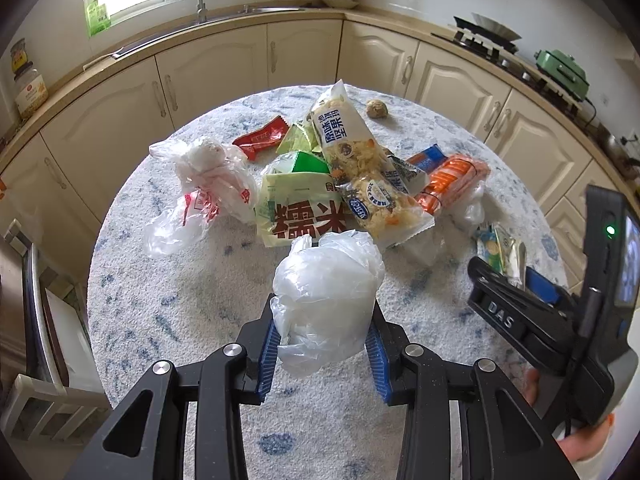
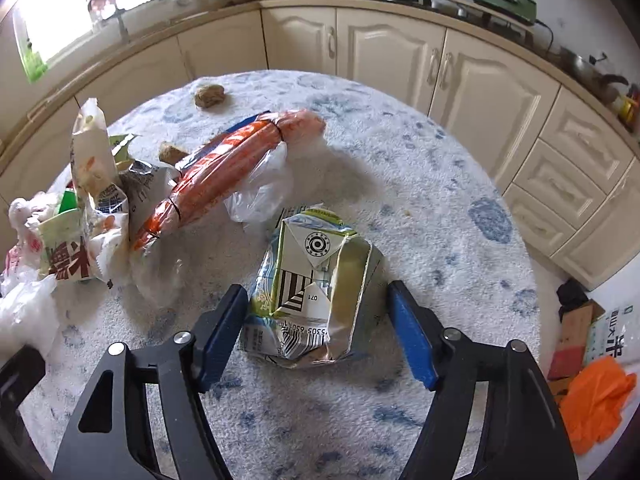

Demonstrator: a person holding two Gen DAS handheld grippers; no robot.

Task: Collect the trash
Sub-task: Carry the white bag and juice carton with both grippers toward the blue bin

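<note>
My left gripper [image 1: 324, 320] is shut on a crumpled white plastic bag [image 1: 328, 292], its blue pads pressing both sides of the bag just above the round table [image 1: 168, 320]. In the right wrist view, a crushed green-and-white drink carton [image 2: 312, 292] lies on the tablecloth between the fingers of my right gripper [image 2: 316, 320], which is open. Its left pad sits next to the carton's edge and its right pad stands clear of it. In the left wrist view the right gripper [image 1: 516, 280] appears at the right edge, over the same carton [image 1: 504, 252].
A trash pile covers the table's middle: a green rice bag [image 1: 296, 204], a nut snack bag [image 1: 360, 164], an orange package [image 2: 224, 168], a red wrapper [image 1: 262, 138], a red-printed plastic bag [image 1: 200, 188] and a brown lump [image 2: 209, 95]. Cream cabinets ring the table. Orange plastic [image 2: 596, 400] lies on the floor.
</note>
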